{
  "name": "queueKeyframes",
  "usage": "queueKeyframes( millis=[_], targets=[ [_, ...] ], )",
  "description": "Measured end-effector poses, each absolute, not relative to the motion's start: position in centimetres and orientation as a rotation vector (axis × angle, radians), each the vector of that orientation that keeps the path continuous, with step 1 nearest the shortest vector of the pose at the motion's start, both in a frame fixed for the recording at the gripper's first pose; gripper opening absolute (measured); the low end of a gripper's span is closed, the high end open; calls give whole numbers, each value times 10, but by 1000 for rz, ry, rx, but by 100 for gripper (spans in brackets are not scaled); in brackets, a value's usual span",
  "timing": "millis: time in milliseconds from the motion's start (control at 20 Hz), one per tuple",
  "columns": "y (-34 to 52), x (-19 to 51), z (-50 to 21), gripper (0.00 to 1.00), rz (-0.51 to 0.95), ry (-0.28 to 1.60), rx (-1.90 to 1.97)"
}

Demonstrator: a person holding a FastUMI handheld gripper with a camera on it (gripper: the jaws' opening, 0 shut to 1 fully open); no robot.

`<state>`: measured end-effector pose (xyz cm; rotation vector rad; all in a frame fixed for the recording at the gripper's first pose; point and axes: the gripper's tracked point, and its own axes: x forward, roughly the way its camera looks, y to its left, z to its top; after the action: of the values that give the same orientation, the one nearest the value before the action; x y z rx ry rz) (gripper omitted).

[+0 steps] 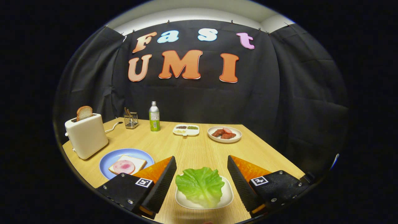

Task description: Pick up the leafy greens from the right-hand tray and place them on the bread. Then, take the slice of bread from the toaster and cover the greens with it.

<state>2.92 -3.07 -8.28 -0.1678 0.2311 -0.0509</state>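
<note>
Tongs [201, 179] spread wide, both fingers apart, nothing held. Bright green leafy lettuce piece [200, 186] sits between the fingers, clear gaps on each side, no contact with either finger [161, 183]. Lettuce lies on a small white rounded tray [228, 196], leaf covering most of it and curling up at the far edge. Tray rests on the light wooden table [192, 149].

Just left of the left finger: round light-blue plate [107, 161] carrying a square white bread slice [140, 161] topped with a round pink ham slice [123, 166]. Left finger overlaps the plate's near-right rim in view; touching or not, cannot tell.

Further back left: cream boxy toaster [86, 135] with a brown-crusted bread slice [84, 112] standing upright out of its slot, white cord [112, 127] trailing behind it.

Far side of table, left to right: small clear glass holder with sticks [131, 119], upright silver bottle with green label [154, 116], white divided dish of small seasonings [186, 129], round white plate with red meat pieces [224, 133]. All well apart from the tongs.

Black cloth wall [295, 109] behind the table.
</note>
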Motion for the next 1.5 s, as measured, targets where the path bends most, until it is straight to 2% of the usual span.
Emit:
queueKeyframes(
  millis=[450, 1050, 1250, 1450, 1500],
  targets=[
    [-44, 38, -147, 99, -57, 429, -197],
    [-42, 38, -191, 99, -32, 562, -188],
    [-40, 38, -198, 95, -19, 593, -151],
    [-41, 39, -200, 84, -23, 593, -119],
    [-40, 38, -199, 79, -21, 591, -120]
  ],
)
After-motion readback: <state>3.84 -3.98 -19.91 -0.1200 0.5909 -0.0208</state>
